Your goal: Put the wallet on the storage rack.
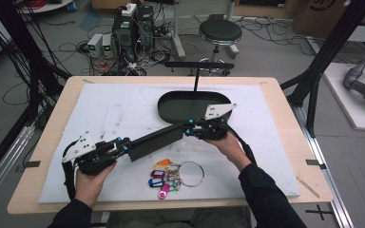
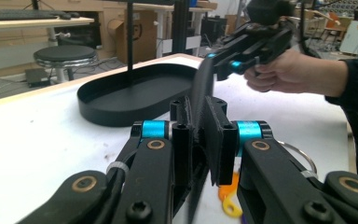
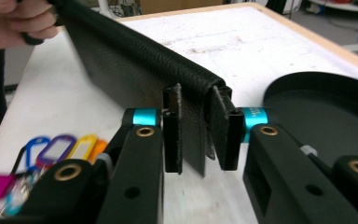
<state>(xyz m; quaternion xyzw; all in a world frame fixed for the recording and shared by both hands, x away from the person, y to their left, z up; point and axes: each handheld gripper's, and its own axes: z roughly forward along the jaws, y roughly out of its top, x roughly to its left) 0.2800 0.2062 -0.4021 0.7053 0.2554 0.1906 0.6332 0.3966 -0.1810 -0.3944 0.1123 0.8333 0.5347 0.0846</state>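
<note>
A long black woven strip with a thick rolled edge hangs above the white mat, stretched between my two grippers. My left gripper is shut on its near-left end; in the left gripper view the jaws pinch the strip edge-on. My right gripper holds the far-right end, close to the black oval tray. In the right gripper view the pads press on the strip from both sides.
The tray carries an upright pole with a crossbar. A metal key ring with several coloured tags lies on the mat near the front edge, below the strip. Beyond the wooden table are a stool and cables.
</note>
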